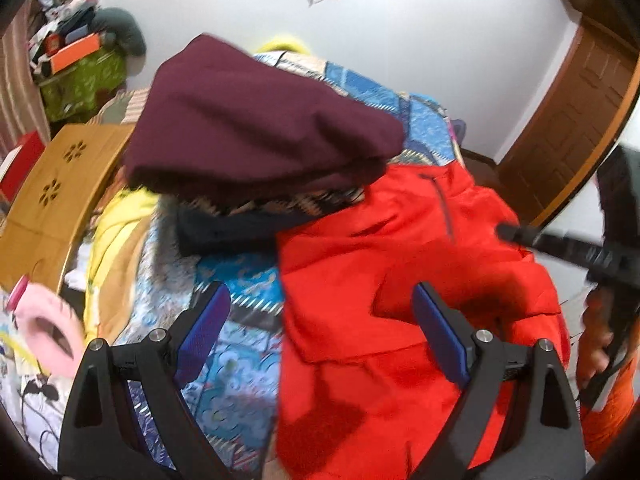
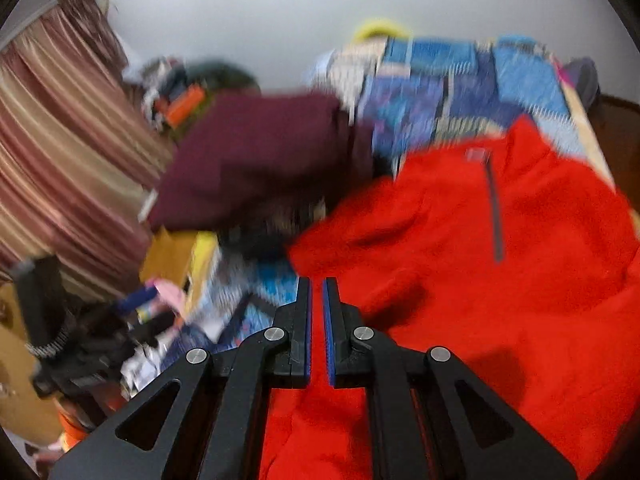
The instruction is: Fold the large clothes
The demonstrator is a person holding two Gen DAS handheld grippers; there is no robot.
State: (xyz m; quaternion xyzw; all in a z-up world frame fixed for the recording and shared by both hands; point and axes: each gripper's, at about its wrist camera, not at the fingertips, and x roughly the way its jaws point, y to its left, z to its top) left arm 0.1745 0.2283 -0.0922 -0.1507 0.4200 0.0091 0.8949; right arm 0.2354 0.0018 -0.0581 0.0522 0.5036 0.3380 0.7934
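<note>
One puffy red jacket [image 1: 400, 280], maroon fabric [image 1: 256, 120] folded.

We see two wrist fisheyes, each looking steeply down along its own fingers at the bed [image 1: 248, 280]. The left view sits nearer the bed's left side, the right view over the red jacket [image 2: 500, 300]. Both share the jacket, the maroon garment [image 1: 256, 120] and the white wall [image 1: 420, 40].

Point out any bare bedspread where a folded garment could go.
One free patch: the blue patterned bedspread in front of the maroon folded garment, between the yellow cloth and the red jacket. More bare spread lies behind the jacket. The stack and jacket crowd the middle.
</note>
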